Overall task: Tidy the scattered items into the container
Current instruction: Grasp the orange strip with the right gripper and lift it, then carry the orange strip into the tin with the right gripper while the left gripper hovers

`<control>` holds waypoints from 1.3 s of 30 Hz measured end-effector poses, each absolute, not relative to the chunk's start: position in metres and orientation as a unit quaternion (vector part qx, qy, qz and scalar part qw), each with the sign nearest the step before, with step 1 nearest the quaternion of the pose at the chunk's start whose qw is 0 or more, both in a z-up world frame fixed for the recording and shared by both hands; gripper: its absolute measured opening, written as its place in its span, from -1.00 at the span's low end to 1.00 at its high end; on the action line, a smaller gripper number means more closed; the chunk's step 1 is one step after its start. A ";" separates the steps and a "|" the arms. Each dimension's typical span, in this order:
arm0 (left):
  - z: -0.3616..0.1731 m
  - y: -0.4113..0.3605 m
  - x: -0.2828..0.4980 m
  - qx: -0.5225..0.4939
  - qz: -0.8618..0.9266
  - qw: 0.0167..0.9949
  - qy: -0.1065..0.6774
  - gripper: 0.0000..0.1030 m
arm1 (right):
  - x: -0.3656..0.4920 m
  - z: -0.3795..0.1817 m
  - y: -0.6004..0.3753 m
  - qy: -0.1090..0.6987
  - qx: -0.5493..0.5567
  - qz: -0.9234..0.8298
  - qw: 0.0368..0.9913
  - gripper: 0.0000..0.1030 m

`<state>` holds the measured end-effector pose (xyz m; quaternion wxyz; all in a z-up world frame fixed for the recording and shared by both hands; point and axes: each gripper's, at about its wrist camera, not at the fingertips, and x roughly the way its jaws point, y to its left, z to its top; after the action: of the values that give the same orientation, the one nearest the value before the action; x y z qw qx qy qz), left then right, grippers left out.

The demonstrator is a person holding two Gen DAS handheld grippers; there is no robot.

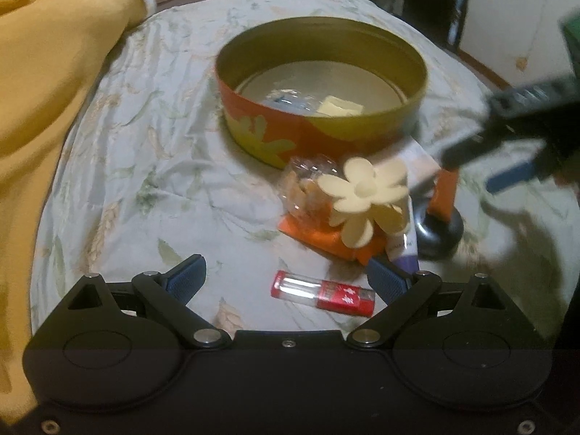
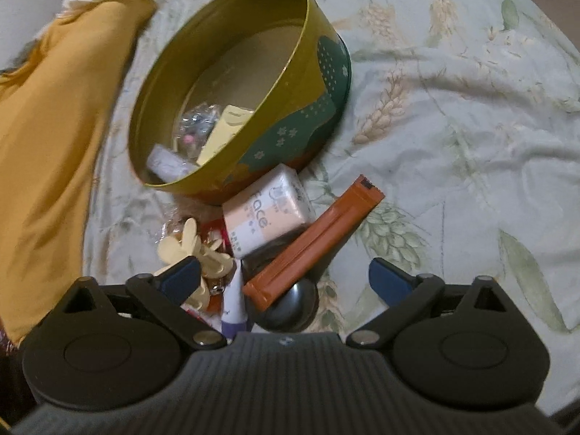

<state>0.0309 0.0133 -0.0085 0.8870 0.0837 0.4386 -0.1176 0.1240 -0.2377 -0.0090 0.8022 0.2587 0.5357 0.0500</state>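
A round tin (image 1: 308, 134) with an orange and yellow wall sits on the bed; it also shows in the right wrist view (image 2: 253, 83) with a few small items inside. In front of it lies a pile: a cream flower hair clip (image 1: 362, 199), a clear snack bag (image 1: 308, 185), an orange sachet (image 2: 315, 243), a tissue pack (image 2: 268, 214), a purple tube (image 2: 235, 301) and a dark round object (image 2: 290, 304). A red-capped clear tube (image 1: 322, 293) lies between the open fingers of my left gripper (image 1: 286, 279). My right gripper (image 2: 286, 279) is open over the pile and appears blurred in the left wrist view (image 1: 507, 145).
A mustard-yellow cloth (image 1: 54, 108) covers the left side of the bed. The pale floral sheet (image 2: 453, 127) stretches to the right. A wall and dark doorway stand beyond the bed (image 1: 453, 0).
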 end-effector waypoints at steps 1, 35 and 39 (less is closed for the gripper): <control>-0.010 0.010 0.029 0.093 -0.122 0.885 0.439 0.85 | 0.127 -0.011 -0.237 0.539 0.261 0.046 0.800 0.79; -0.035 0.006 0.030 0.091 -0.156 0.865 0.468 0.85 | 0.107 0.033 -0.224 0.533 0.132 0.093 0.831 -0.95; -0.037 0.009 0.029 0.089 -0.154 0.863 0.472 0.85 | 0.105 0.045 -0.222 0.530 0.105 0.104 0.835 -0.94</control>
<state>0.0294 0.0086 -0.0369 0.8631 0.0894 0.4725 -0.1545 0.1052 -0.2218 0.0451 0.8349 0.1046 0.5303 0.1041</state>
